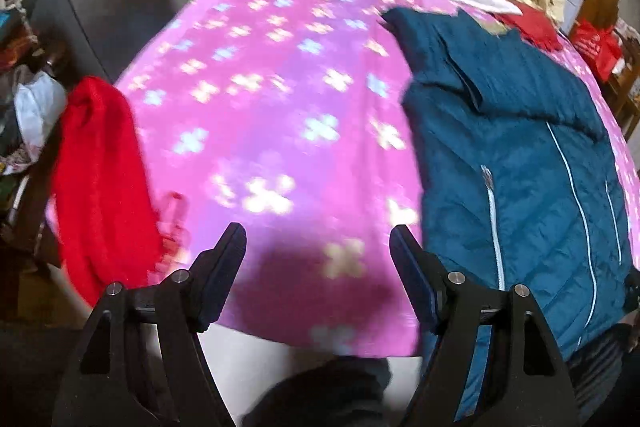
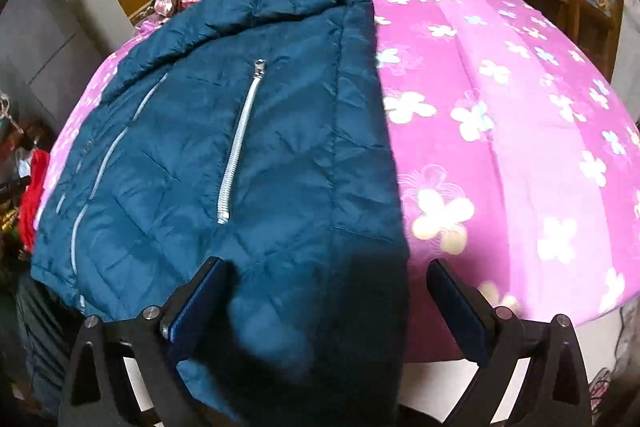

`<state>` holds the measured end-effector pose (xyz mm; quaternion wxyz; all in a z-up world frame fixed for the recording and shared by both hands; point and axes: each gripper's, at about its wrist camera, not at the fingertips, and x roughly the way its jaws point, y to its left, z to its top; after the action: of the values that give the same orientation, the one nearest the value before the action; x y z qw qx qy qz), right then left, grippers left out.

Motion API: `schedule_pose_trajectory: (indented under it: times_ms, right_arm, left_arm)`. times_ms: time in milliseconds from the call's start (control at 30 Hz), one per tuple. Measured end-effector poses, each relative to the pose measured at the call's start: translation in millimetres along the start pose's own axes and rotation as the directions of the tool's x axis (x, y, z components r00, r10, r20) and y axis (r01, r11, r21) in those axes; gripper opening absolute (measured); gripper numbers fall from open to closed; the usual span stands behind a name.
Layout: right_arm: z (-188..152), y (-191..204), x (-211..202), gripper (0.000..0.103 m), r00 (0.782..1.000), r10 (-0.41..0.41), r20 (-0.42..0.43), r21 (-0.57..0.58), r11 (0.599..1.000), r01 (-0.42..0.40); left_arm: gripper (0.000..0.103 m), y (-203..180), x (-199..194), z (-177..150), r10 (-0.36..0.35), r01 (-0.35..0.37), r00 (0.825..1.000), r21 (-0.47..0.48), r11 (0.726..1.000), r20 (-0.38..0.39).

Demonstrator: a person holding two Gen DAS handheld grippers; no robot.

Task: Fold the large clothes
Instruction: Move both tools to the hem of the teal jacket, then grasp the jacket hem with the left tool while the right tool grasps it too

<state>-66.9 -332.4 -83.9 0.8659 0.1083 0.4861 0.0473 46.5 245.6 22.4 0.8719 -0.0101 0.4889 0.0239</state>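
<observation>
Indoor light, moderate, even; source not visible. Left wrist view: strong motion blur across the pink bedspread point(image 1: 280, 87), flower print smeared; red garment point(image 1: 100, 179) at its left edge soft too. Left gripper point(image 1: 318, 243) fingers sharp, jaws apart. Dark shadow on the bedspread between the fingers. Right wrist view: sharper; teal jacket point(image 2: 240, 147) quilting and zipper legible, mild sheen, no hard glare. Deep shadow on the jacket's near hem, by the right gripper point(image 2: 326, 279), jaws apart. Both views: heavy fisheye bulge, black vignette corners.

Quilted glossy jacket point(image 2: 248, 147), printed cloth bedsheet point(image 2: 500, 107)
</observation>
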Motion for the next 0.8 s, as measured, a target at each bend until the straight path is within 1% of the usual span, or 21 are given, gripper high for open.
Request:
schedule_pose_trajectory:
  times_ms: [33, 67, 100, 167, 233, 267, 300, 367, 433, 467, 533, 567, 600, 667, 733, 800]
  right_arm:
    - [-0.7, 0.3, 2.5, 0.1, 1.0, 0.022, -0.018, -0.001, 1.0, -0.022]
    - [-1.7, 0.7, 3.9, 0.102, 0.999, 0.032, -0.027, -0.012, 0.999, -0.032]
    - [-2.3, 2.4, 4.1, 0.102, 0.999, 0.036, -0.031, -0.019, 0.999, -0.037]
    - [-2.7, 2.3, 3.0, 0.102, 0.998, 0.053, -0.025, -0.026, 0.998, -0.054]
    - [-6.3, -1.2, -0.8, 0.102, 0.996, 0.089, -0.012, -0.02, 0.996, -0.089]
    - [-7.1, -4.0, -1.9, 0.102, 0.994, 0.111, -0.008, -0.013, 0.994, -0.111]
    - [-8.4, -5.3, -3.9, 0.102, 0.986, 0.166, -0.003, -0.003, 0.986, -0.166]
    - [-9.0, -4.2, -3.7, 0.102, 0.969, 0.245, -0.005, -0.008, 0.969, -0.245]
    - [-8.0, 3.4, -0.8, 0.102, 0.965, 0.262, -0.013, -0.046, 0.964, -0.262]
    - [-7.1, 5.6, 0.8, 0.102, 0.964, 0.266, -0.013, -0.057, 0.962, -0.266]
    - [-4.3, 7.1, 4.3, 0.102, 0.961, 0.276, -0.008, -0.057, 0.959, -0.276]
    - [-4.2, 7.2, 5.0, 0.102, 0.959, 0.283, -0.005, -0.059, 0.957, -0.283]
    - [-4.7, 6.7, 4.8, 0.102, 0.957, 0.291, -0.003, -0.057, 0.955, -0.29]
    - [-3.5, 5.7, 6.3, 0.102, 0.954, 0.299, 0.001, -0.052, 0.953, -0.298]
    - [-3.6, 5.0, 5.9, 0.103, 0.953, 0.303, 0.002, -0.048, 0.952, -0.303]
    - [-2.7, 5.1, 6.9, 0.103, 0.955, 0.298, 0.003, -0.044, 0.954, -0.298]
  left_arm:
    - [0.075, 4.3, -5.0, 2.6, 0.009, -0.009, 1.0, 0.012, 1.0, 0.004]
    - [0.075, 7.5, -8.6, 3.8, 0.016, -0.016, 1.0, 0.023, 1.0, 0.001]
    - [0.075, 9.2, -8.9, 2.8, 0.013, -0.013, 1.0, 0.02, 1.0, -0.004]
    - [0.075, 4.9, -3.1, -6.4, -0.013, 0.014, 1.0, 0.017, 1.0, -0.027]
    - [0.075, -10.3, 7.9, -26.2, -0.039, 0.04, 0.998, 0.03, 0.999, -0.041]
    - [0.075, -20.9, 13.4, -36.3, -0.052, 0.054, 0.998, 0.038, 0.998, -0.046]
    - [0.075, -28.1, 18.1, -42.0, -0.069, 0.071, 0.996, 0.045, 0.996, -0.053]
    - [0.075, -47.5, 29.6, -56.5, -0.127, 0.13, 0.99, 0.044, 0.99, -0.068]
    - [0.075, -58.4, 34.7, -63.9, -0.168, 0.171, 0.983, 0.034, 0.985, -0.075]
    - [0.075, -63.8, 36.5, -68.4, -0.175, 0.178, 0.982, 0.037, 0.983, -0.072]
    - [0.075, -66.5, 35.0, -75.1, -0.152, 0.154, 0.987, 0.044, 0.987, -0.045]
    - [0.075, -62.8, 33.3, -79.5, -0.14, 0.141, 0.99, 0.023, 0.99, -0.029]
    - [0.075, -57.3, 32.6, -82.6, -0.144, 0.144, 0.989, -0.002, 0.99, -0.02]
    - [0.075, -47.0, 33.4, -91.4, -0.191, 0.19, 0.981, -0.048, 0.981, -0.024]
    - [0.075, -44.7, 37.2, -100.7, -0.235, 0.232, 0.971, -0.062, 0.971, -0.052]
    - [0.075, -51.0, 39.8, -109.0, -0.277, 0.273, 0.958, -0.055, 0.96, -0.078]
